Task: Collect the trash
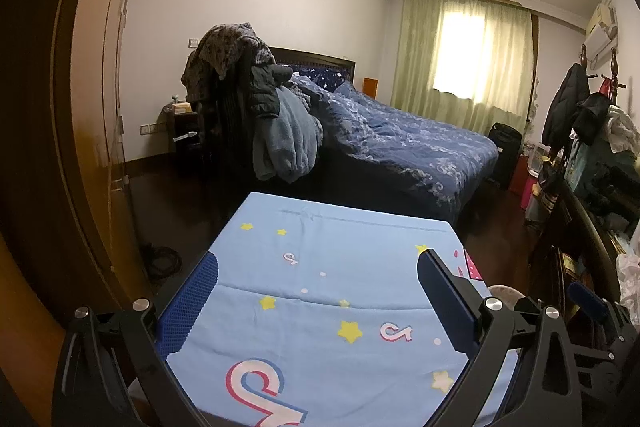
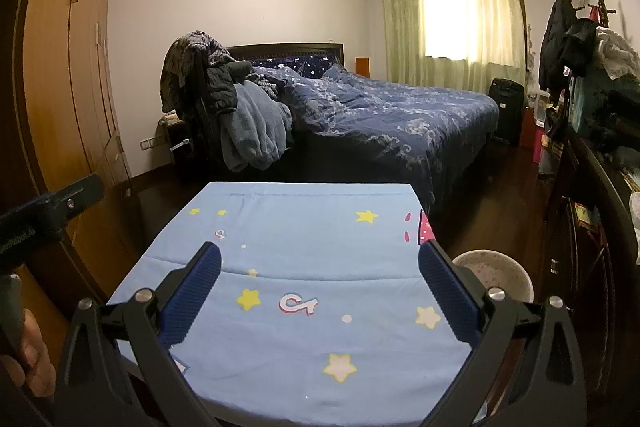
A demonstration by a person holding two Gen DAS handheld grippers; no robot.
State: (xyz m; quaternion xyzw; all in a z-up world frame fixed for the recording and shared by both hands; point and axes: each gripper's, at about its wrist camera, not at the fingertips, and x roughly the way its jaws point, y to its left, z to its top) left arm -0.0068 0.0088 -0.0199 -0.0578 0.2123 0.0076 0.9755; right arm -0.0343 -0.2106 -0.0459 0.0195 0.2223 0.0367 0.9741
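Left gripper [image 1: 318, 269]: jaws spread wide, nothing held, raised above light-blue star-print cloth [image 1: 320, 291] covering a table. Right gripper [image 2: 320, 261]: jaws likewise spread wide, nothing held, above same cloth [image 2: 304, 267]. Trash: none discernible on cloth in either view. Round pale bin [image 2: 496, 277] on floor just beside table's right edge. Bed with dark blue bedding [image 2: 384, 111] beyond.
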